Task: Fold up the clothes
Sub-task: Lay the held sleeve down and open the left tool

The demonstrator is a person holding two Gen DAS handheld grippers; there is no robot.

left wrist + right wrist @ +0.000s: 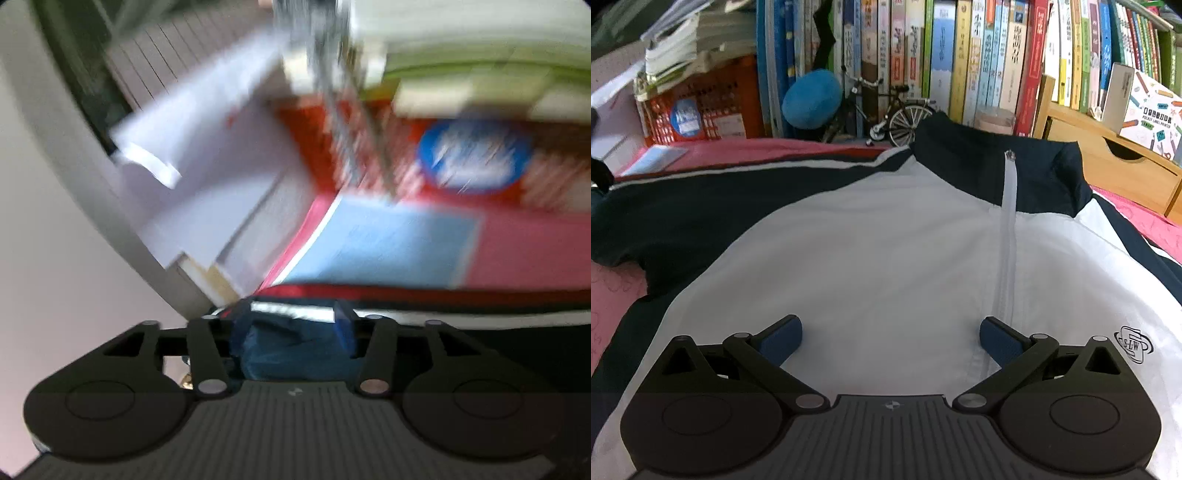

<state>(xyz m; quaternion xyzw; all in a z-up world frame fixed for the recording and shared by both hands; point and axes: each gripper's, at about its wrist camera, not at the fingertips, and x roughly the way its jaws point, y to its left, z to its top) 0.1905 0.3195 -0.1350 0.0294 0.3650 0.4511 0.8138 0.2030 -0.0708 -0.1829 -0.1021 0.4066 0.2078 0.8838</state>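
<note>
From my right wrist camera I look down on a white and navy jacket (pixel 871 236) spread flat on a pink cloth-covered surface (pixel 613 295), its dark collar toward the far side and a pale zipper (pixel 1008 221) running down the front toward me. My right gripper (pixel 890 341) hovers over the white chest panel with its blue-padded fingers (pixel 781 339) spread wide, nothing between them; I cannot tell whether the tips touch the fabric. A small round logo (pixel 1134 345) sits on the white cloth just right of the gripper. Behind the jacket stands a row of upright books (pixel 979 55), a blue ball (pixel 811 99), a small model bicycle (pixel 882 114), an orange crate (pixel 701 107) with papers piled on it, and a wooden drawer unit (pixel 1108 162) at the right. My left wrist camera is badly motion-blurred. My left gripper (pixel 291 332) has its fingers partly drawn together, and a bunch of dark navy cloth from the jacket's sleeve end fills the gap between the blue pads (pixel 345 328); they appear to pinch it. Beyond it I make out the pink surface, a light blue sheet (pixel 388 243), stacked white paper (pixel 207 166) and the crate, all smeared.
</note>
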